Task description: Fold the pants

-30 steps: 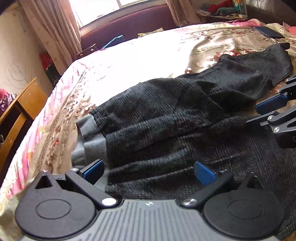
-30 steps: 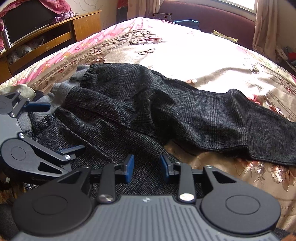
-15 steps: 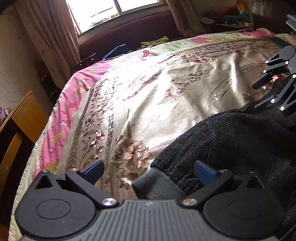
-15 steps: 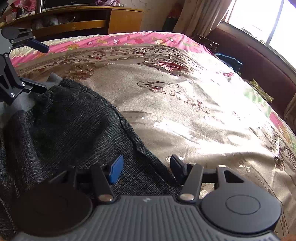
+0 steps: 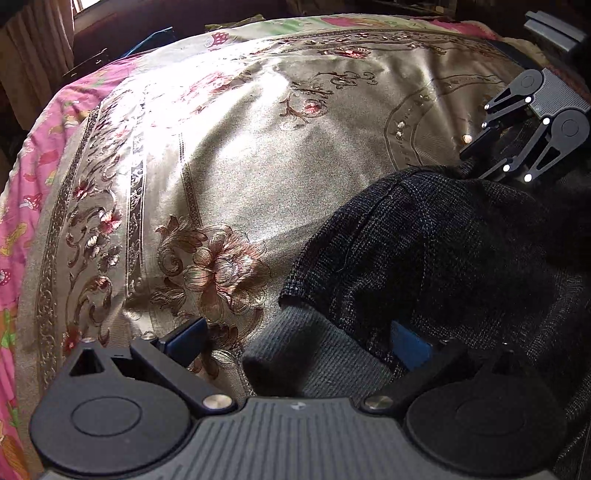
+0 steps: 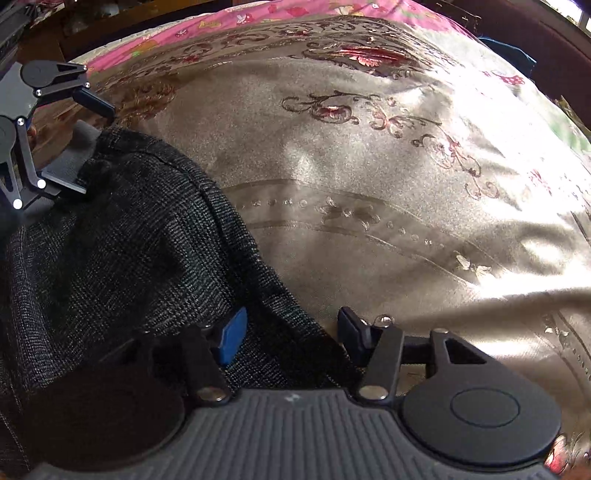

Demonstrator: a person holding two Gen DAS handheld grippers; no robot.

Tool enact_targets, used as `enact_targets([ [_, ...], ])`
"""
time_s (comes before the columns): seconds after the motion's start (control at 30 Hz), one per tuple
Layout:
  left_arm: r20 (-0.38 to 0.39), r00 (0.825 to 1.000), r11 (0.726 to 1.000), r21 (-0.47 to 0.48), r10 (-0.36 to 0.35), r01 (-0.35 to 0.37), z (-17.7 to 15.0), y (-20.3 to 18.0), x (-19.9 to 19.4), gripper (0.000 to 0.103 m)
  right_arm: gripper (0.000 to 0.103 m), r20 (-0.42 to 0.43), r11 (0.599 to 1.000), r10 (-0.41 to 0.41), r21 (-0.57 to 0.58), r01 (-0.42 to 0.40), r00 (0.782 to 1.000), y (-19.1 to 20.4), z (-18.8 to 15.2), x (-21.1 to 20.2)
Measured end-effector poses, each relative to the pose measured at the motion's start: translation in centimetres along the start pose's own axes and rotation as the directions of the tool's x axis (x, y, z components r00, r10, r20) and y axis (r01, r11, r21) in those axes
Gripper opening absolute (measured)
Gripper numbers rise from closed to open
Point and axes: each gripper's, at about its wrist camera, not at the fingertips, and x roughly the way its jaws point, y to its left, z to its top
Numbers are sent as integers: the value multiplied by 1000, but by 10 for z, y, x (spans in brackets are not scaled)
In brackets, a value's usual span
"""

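Note:
Dark grey checked pants point(image 5: 443, 258) with a lighter grey ribbed waistband point(image 5: 314, 354) lie on the bed. In the left wrist view my left gripper point(image 5: 299, 339) is open, its jaws wide apart astride the waistband corner. In the right wrist view the pants point(image 6: 129, 251) fill the left side, and my right gripper point(image 6: 291, 336) is open with the pants' edge lying between its jaws. The right gripper also shows in the left wrist view point(image 5: 476, 162) at the pants' far edge. The left gripper shows in the right wrist view point(image 6: 92, 147) at the waistband point(image 6: 77, 155).
The bed carries a beige floral bedspread point(image 5: 240, 166) with a pink border point(image 5: 22, 206). A dark sofa back point(image 6: 535, 33) stands past the bed, under the window. Wooden furniture point(image 6: 55, 33) is at the far left.
Both grippers have moved forward over the bed with the pants' top edge between their jaws and have tilted down closer to the bedspread. The jaws have stayed open.

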Motion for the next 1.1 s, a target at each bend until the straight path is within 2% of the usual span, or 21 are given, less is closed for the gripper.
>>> enact_targets([
  [0.03, 13, 1000, 1000, -16, -11, 11, -3, 3, -1, 103, 29, 0, 1000, 10, 24, -10, 1000, -1, -2, -1],
  [0.07, 21, 1000, 1000, -20, -7, 7, -5, 2, -2, 103, 20, -2, 999, 14, 45, -14, 1000, 0, -3, -3],
  [0.1, 20, 1000, 1000, -19, 0, 1, -5, 0, -3, 103, 5, -2, 998, 11, 61, -11, 1000, 1, -4, -4],
  [0.17, 17, 1000, 1000, -29, 1, 0, -1, -3, -8, 101, 5, 8, 997, -33, 67, 32, 999, 11, -5, -9],
  [0.23, 29, 1000, 999, -31, -7, 8, 2, -7, -16, 70, 4, 28, 996, -66, 62, 64, 997, 20, -5, -17],
  [0.3, 42, 999, 999, -25, 23, -22, 6, -12, -26, 53, 4, 79, 993, -99, 67, 94, 992, 28, -7, -37],
  [0.37, 72, 996, 999, -7, 52, -52, 7, -19, -43, 27, 4, 152, 991, -120, 80, 109, 981, 37, -12, -70],
  [0.4, 87, 993, 997, 3, 75, -76, 6, -24, -53, 24, 3, 183, 990, -128, 86, 114, 975, 42, -16, -87],
  [0.5, 182, 979, 995, 21, 90, -96, -3, -43, -99, 24, 3, 282, 988, -147, 93, 126, 948, 74, -42, -158],
  [0.57, 263, 961, 995, 36, 80, -93, -23, -66, -142, 24, 3, 315, 987, -157, 81, 139, 936, 107, -70, -202],
  [0.63, 321, 946, 996, 53, 51, -72, -49, -87, -180, 24, 3, 330, 987, -159, 67, 145, 931, 147, -108, -241],
  [0.7, 348, 937, 995, 77, 35, -66, -82, -111, -214, 24, 2, 318, 989, -148, 71, 132, 936, 184, -145, -264],
  [0.77, 347, 938, 993, 102, 18, -57, -108, -131, -231, 25, 2, 278, 990, -123, 94, 100, 953, 211, -172, -265],
  [0.8, 336, 941, 989, 125, 30, -76, -122, -143, -231, 27, 2, 247, 991, -124, 79, 107, 961, 226, -186, -258],
  [0.87, 269, 962, 985, 143, 52, -93, -142, -159, -216, 29, 3, 185, 990, -131, 67, 121, 974, 245, -205, -231],
  [0.97, 181, 979, 974, 186, 97, -131, -167, -176, -191, 34, 7, 83, 991, -132, 35, 130, 988, 263, -222, -178],
  [1.03, 178, 973, 956, 224, 148, -187, -187, -188, -190, 40, 7, 51, 986, -165, -7, 165, 985, 274, -224, -166],
  [1.1, 217, 963, 960, 196, 157, -201, -199, -192, -201, 41, 9, 88, 978, -205, -19, 207, 975, 281, -220, -175],
])
